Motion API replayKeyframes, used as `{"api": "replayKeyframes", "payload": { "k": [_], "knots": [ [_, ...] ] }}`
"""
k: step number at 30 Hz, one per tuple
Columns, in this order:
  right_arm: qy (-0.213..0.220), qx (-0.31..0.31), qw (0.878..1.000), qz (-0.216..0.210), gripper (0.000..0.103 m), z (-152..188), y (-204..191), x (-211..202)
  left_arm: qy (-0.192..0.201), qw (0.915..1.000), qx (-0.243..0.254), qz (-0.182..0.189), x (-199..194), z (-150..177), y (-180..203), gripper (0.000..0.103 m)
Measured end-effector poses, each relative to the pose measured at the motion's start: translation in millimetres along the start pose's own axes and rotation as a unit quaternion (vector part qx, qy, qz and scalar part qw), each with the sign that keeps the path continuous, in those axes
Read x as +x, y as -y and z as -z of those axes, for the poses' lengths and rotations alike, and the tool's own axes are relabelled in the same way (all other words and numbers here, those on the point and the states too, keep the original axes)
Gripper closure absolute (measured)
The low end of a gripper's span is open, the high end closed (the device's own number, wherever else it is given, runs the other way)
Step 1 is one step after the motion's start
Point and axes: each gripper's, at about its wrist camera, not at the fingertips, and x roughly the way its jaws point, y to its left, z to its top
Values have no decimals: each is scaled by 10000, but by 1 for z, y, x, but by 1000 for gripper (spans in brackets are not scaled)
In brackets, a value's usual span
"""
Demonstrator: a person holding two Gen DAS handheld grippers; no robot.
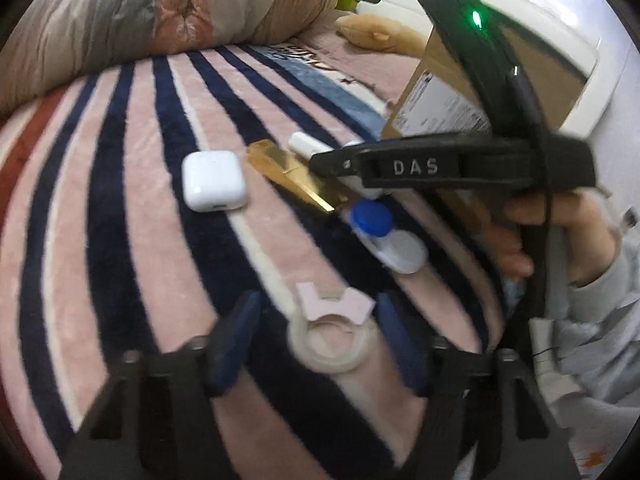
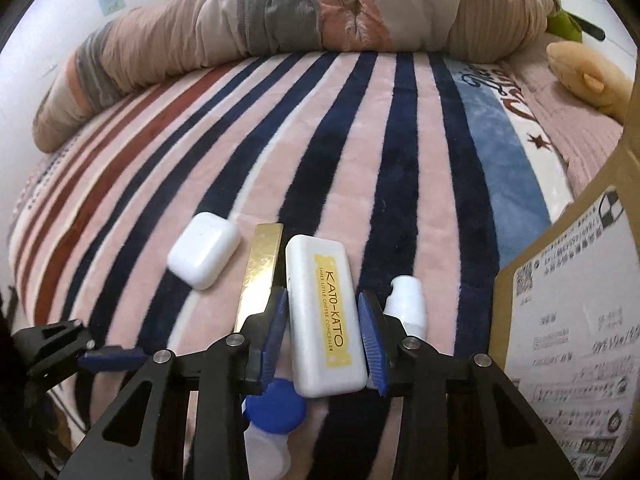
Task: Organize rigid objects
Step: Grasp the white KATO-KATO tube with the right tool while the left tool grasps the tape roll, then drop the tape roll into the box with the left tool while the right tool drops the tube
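right gripper (image 2: pixel 323 330) astride concealer case (image 2: pixel 323 322), contact unclear; tape roll (image 1: pixel 333 340) blurred

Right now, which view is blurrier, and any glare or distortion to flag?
Left wrist view: softer, motion blur on the tape roll and left gripper; green LED flare on the right gripper.
Right wrist view: sharper, concealer box label readable; gold bar glares.
Both: fisheye bends the blanket stripes.
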Motion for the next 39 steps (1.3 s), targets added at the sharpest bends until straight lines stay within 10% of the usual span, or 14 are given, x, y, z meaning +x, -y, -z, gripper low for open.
{"api": "replayKeyframes", "payload": {
  "k": [10,25,39],
  "knots": [
    [-166,-218,9993,234,72,-3,-6,12,193,9995,-189,-169,-14,2,-18,65],
    [1609,-622,9812,-864,72,-4,-56,-146,1351,9892,-311,-466,-131,-38,-13,65],
    [2316,571,9711,93,72,52,99,-232,1523,9819,1083,313,-111,-144,138,65]
  ]
}}
